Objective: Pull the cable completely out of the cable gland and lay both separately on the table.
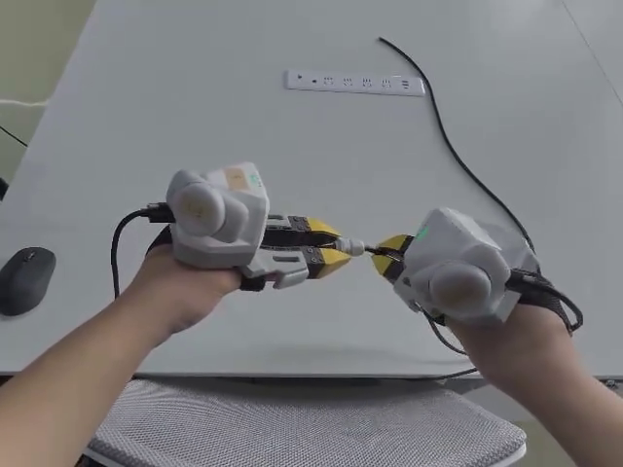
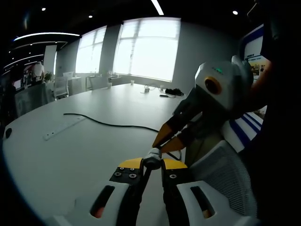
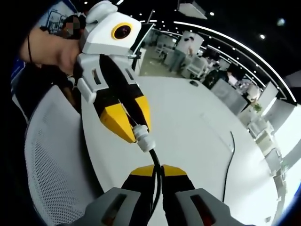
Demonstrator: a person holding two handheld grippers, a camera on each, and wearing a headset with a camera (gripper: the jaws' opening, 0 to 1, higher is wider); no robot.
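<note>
While beyond cable gland (image 1: 348, 247), power strip (image 1: 355, 83).

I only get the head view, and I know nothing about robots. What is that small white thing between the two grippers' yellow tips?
Observer: The right gripper view shows a white cable gland, pinched at the tips of the left gripper.
Operator: And what does the other one hold?
Observer: A black cable. It leaves the gland and runs down between the closed jaws of the right gripper.
Operator: Is it pulled out yet?
Observer: Not yet. In the right gripper view the cable enters the gland, with no free end in sight.
</note>
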